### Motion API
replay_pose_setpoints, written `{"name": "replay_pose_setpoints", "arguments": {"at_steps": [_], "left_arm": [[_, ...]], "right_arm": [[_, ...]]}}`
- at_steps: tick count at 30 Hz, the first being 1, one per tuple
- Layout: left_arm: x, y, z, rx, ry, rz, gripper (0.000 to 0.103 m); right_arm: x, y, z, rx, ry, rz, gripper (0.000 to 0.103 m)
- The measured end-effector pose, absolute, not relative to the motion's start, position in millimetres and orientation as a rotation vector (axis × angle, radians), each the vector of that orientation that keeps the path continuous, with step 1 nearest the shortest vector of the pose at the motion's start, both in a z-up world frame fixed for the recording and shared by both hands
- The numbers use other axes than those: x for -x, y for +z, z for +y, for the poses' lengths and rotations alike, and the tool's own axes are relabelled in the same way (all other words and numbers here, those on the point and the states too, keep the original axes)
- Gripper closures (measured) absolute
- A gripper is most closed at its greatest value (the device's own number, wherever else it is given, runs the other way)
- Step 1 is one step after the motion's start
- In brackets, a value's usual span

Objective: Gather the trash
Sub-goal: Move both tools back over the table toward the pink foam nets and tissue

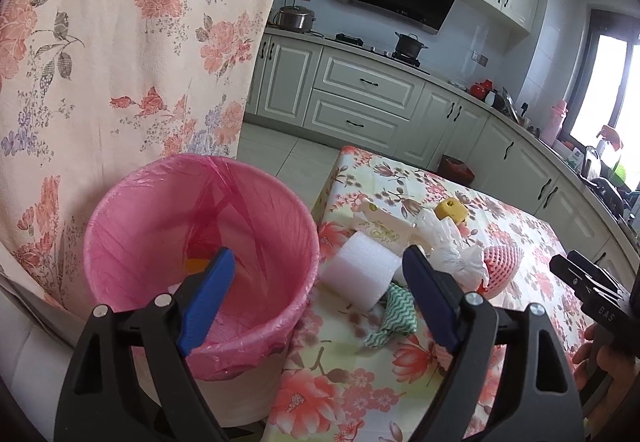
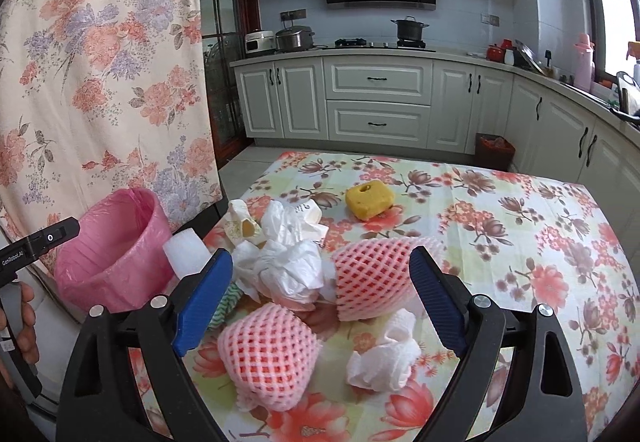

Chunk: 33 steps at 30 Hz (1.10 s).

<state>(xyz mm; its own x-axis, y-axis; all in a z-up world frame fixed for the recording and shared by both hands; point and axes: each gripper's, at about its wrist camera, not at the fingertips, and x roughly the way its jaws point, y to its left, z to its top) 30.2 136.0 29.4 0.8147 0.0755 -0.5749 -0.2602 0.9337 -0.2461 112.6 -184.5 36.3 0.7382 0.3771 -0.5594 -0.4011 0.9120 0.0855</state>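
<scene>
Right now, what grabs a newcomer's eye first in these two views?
The pink-lined bin beside the table's left edge, with the open left gripper above its rim. Then the trash heap on the floral tablecloth: two pink foam nets between the open right gripper's fingers, crumpled white tissue and a yellow sponge behind.

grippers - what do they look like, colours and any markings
Both the left gripper and right gripper have black plastic frames, silver pivot bolts and ribbed blue finger pads. White lettering marks the bodies. A bare hand holds the left one; no cables visible.
</scene>
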Motion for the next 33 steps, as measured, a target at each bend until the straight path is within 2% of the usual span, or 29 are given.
{"name": "replay_pose_setpoints", "arguments": {"at_steps": [12,33], "left_arm": [[-44,13,98,0.294,0.099,0.640,0.020],[-67,-22,29,0.245,-0.050,0.734,0.020]], "right_arm": [[-120,4,-220,0.047,0.359,0.676,0.019],[-134,-50,-214,0.104,0.348,0.842,0.019]]}}
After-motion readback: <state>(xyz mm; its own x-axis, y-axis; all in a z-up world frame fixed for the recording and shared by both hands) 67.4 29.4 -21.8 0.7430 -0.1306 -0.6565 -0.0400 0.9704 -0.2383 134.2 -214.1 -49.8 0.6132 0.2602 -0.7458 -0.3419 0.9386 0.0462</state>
